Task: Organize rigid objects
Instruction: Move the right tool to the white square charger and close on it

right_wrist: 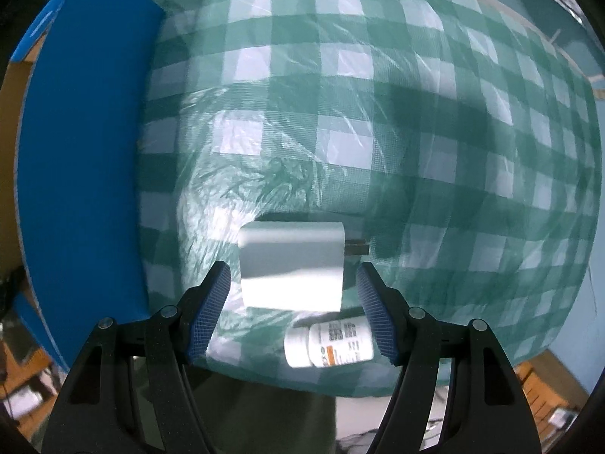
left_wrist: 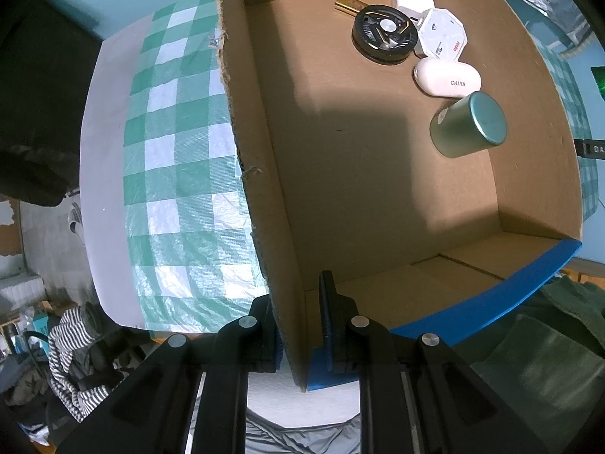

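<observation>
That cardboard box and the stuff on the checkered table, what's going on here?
A person is tidying small items into the cardboard box. The left gripper is clamped on the box's side wall, steadying it. Inside lie a black disc, white cases and a green cylinder. The right gripper is open around a white charger on the tablecloth, not yet gripping it. A white pill bottle lies just in front.

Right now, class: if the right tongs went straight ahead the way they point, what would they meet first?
Most likely the white charger, which lies on the checked tablecloth directly ahead between the open right tongs; depth is uncertain.
</observation>
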A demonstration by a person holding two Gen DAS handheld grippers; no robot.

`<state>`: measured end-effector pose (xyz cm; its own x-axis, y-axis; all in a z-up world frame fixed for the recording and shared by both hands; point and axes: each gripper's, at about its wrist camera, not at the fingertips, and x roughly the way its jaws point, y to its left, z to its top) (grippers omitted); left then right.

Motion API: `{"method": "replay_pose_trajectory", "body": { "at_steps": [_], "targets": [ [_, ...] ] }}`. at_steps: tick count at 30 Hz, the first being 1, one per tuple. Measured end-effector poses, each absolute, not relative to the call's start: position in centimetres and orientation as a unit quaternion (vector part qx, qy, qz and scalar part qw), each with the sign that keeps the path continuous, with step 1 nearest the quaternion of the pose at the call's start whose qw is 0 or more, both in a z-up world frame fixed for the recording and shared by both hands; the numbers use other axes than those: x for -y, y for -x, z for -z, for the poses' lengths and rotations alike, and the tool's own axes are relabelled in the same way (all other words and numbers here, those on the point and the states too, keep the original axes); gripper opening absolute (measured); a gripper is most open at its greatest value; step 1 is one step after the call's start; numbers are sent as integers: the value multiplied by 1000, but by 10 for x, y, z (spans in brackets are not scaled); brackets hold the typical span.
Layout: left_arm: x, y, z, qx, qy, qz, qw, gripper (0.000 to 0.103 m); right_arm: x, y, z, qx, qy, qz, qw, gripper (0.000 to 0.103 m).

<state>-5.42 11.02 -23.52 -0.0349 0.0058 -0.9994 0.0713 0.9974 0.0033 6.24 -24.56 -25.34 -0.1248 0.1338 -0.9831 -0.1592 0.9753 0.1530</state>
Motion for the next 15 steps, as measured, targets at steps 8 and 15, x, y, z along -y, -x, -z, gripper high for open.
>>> {"method": "replay_pose_trajectory", "body": {
  "at_steps": [8, 15],
  "targets": [
    [-107, 52, 235, -720, -30, 26, 693, 16, 237, -64, 272, -737, 33, -96, 668, 64],
    [-107, 51, 236, -721, -28, 28, 692, 16, 232, -62, 276, -730, 54, -99, 674, 59]
  ]
}}
